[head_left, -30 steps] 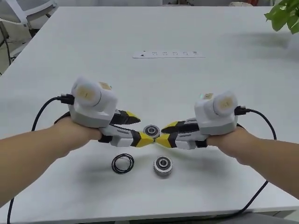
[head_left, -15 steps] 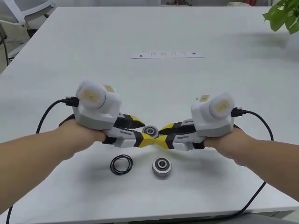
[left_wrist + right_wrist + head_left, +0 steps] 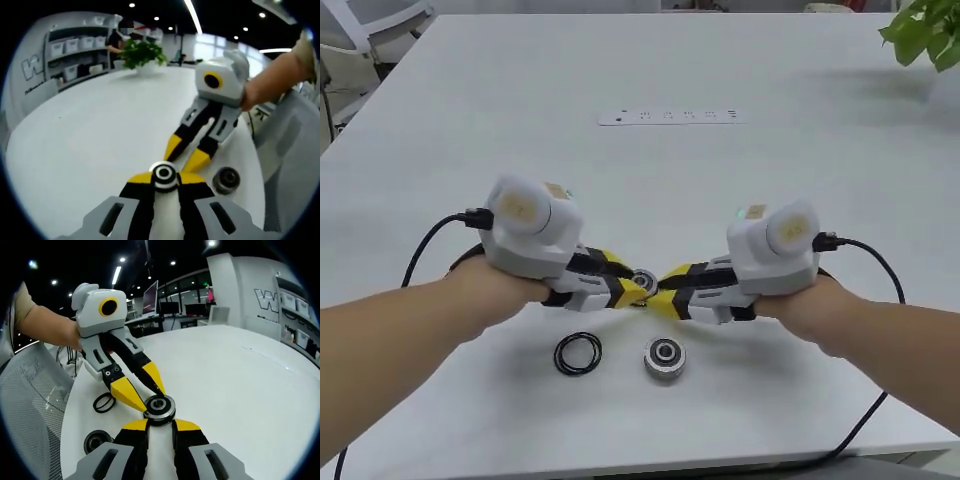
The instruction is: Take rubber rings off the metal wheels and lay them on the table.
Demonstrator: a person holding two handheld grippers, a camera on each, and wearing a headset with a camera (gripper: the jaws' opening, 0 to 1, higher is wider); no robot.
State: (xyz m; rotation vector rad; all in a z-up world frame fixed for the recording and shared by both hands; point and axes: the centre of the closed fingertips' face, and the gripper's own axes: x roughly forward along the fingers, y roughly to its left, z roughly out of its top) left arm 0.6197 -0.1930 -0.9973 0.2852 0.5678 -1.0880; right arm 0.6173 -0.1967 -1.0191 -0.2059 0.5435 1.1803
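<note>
A small metal wheel (image 3: 642, 280) with a dark outer band sits between both grippers' yellow tips, low over the white table. My left gripper (image 3: 632, 289) comes in from the left and is shut on the wheel (image 3: 164, 175). From the right, my right gripper (image 3: 657, 293) pinches the same wheel (image 3: 160, 408) at its very tips. Black rubber rings (image 3: 578, 353) lie flat on the table just in front of the left gripper, also seen as rings (image 3: 104, 402). A second wheel (image 3: 665, 357) lies beside them, nearer the table's front edge.
A white power strip (image 3: 670, 117) lies farther back on the table (image 3: 770, 160). A green plant (image 3: 925, 30) stands at the far right corner. Black cables (image 3: 865, 260) trail from both grippers toward the front edge. An office chair (image 3: 360, 25) stands off the far left corner.
The left gripper's far jaw, raised a second ago, has swung in and shut on the wheel. The right gripper has stayed at the wheel. The rings and second wheel have not moved.
</note>
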